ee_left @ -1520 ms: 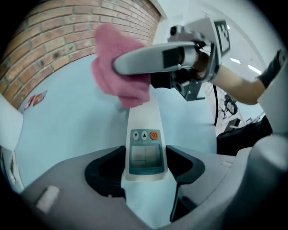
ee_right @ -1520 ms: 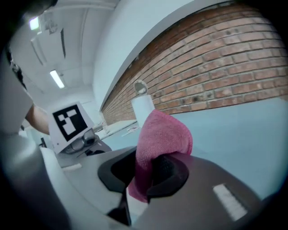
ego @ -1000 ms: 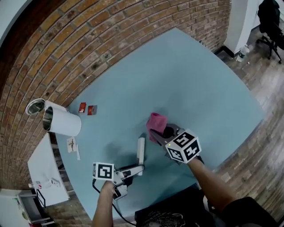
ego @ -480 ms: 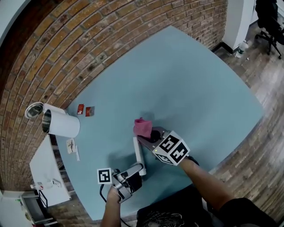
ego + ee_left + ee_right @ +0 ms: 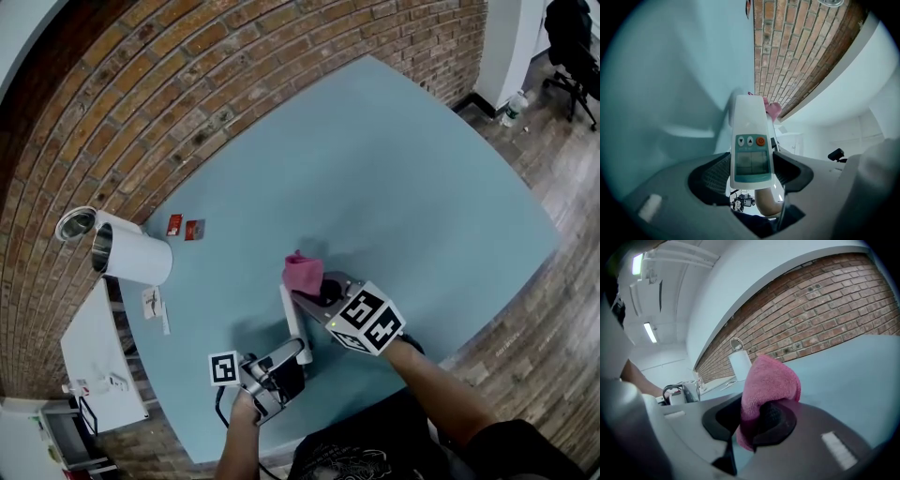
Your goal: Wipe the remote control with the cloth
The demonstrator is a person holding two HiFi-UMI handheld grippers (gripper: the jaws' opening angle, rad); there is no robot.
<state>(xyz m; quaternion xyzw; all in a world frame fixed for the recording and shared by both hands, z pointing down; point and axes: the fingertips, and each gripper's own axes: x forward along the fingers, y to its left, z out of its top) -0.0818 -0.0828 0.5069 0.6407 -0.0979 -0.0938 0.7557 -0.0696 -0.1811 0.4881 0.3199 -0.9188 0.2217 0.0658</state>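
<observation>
Since a second ago the pink terry cloth [image 5: 768,380] has slid left across the head view, from beside the slim white remote control [image 5: 750,140] to just past its far tip, and the remote control has tipped up off the pale blue table [image 5: 403,159] at lower centre of that view. I have the left gripper [image 5: 750,174] clamped on the remote control's display end, one pad on each long edge, buttons facing its camera. The right gripper [image 5: 752,420] pinches the cloth, a rounded fold bulging ahead of its jaws. Whether the fold already touches the tip I cannot tell. As I judge it, the stroke is about to begin. I want the fold, not the hard jaw tips, to meet the plastic, and to draw it from the far tip toward the buttons with light pressure. Only one end is held, so a heavy push could lever the remote control out of the pads. I would stop short of the left jaws, then roll the wrist to offer the back.
</observation>
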